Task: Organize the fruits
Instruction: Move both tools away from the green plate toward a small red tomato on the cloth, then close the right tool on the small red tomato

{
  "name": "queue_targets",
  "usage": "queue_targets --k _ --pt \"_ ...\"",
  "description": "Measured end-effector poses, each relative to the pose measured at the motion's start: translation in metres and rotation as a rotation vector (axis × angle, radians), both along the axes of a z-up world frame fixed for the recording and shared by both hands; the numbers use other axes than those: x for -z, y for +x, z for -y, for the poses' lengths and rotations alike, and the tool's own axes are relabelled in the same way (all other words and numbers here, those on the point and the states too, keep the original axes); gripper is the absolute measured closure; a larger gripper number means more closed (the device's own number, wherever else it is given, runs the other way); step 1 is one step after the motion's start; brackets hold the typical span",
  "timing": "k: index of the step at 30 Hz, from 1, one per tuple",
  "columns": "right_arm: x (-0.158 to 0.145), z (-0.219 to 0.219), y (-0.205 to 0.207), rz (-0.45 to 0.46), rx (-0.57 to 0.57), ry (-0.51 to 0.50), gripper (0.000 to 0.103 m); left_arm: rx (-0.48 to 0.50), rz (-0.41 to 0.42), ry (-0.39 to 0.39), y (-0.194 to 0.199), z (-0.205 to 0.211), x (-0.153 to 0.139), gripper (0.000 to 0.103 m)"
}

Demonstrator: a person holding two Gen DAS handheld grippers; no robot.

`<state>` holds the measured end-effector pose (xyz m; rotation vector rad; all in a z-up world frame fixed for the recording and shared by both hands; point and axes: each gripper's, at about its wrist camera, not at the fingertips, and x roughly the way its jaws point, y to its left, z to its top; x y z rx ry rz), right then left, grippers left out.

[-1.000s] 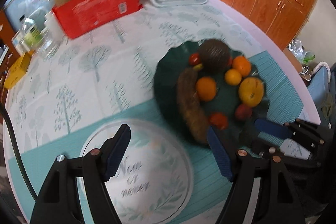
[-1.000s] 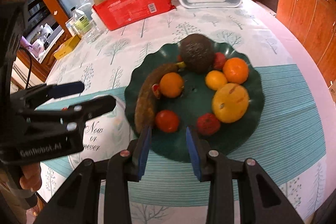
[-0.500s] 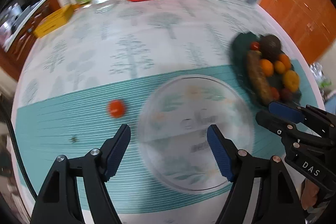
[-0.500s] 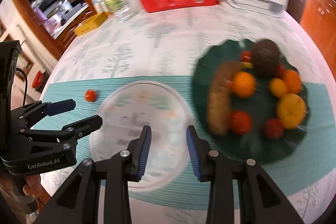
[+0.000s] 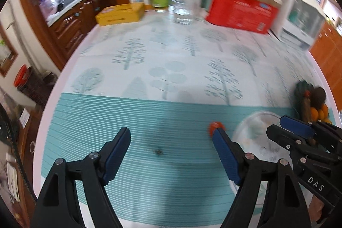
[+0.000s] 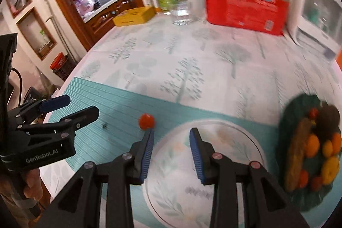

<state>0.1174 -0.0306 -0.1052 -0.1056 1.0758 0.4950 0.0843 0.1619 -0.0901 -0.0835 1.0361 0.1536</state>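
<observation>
A small red tomato [image 6: 146, 120] lies alone on the teal striped mat, left of a clear glass plate [image 6: 245, 138]; it also shows in the left wrist view [image 5: 216, 126], just beyond my left gripper's right fingertip. A dark green plate [image 6: 286, 121] at the right holds several oranges, tomatoes, a long brown fruit and a dark round fruit. My left gripper [image 5: 172, 134] is open and empty over the mat. My right gripper [image 6: 171, 135] is open and empty above the glass plate's left edge, the tomato just beyond its left fingertip.
At the table's far side stand a red box with jars [image 6: 245, 8], a yellow box [image 6: 133, 16], bottles and glasses [image 6: 181, 1] and a white appliance [image 6: 316, 14]. A small dark speck [image 5: 158, 152] lies on the mat. The table's left edge [image 5: 64, 72] drops to the floor.
Both grippers have swung left, away from the green fruit plate. The lone tomato and the glass plate now sit to the right in the left wrist view. Both stay open and empty.
</observation>
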Motion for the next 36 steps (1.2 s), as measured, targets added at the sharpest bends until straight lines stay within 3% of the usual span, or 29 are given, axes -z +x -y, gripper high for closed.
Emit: queue_targets --k 8,15,24,27,31,36 --pt "0.034 -0.051 0.019 -0.051 -0.07 -0.037 0.068 -0.089 -0.011 -0.016 0.003 -0.039 0.017 0.017" --pt "0.063 -0.069 0.021 -0.101 -0.094 -0.075 0.068 -0.122 -0.056 -0.05 -0.001 -0.055 0.039 0.017" --pt "0.073 -0.075 0.025 -0.058 -0.079 -0.154 0.068 -0.108 -0.09 -0.076 -0.003 -0.053 0.051 0.017" --pt "0.082 -0.072 0.03 -0.099 -0.066 -0.155 0.068 -0.097 -0.088 -0.073 -0.002 -0.048 0.05 0.017" --pt "0.081 -0.07 0.03 -0.083 -0.063 -0.137 0.076 -0.085 -0.088 -0.07 -0.003 -0.043 0.048 0.017" --pt "0.079 -0.067 0.028 -0.078 -0.063 -0.126 0.077 -0.073 -0.088 -0.065 -0.005 -0.037 0.045 0.017"
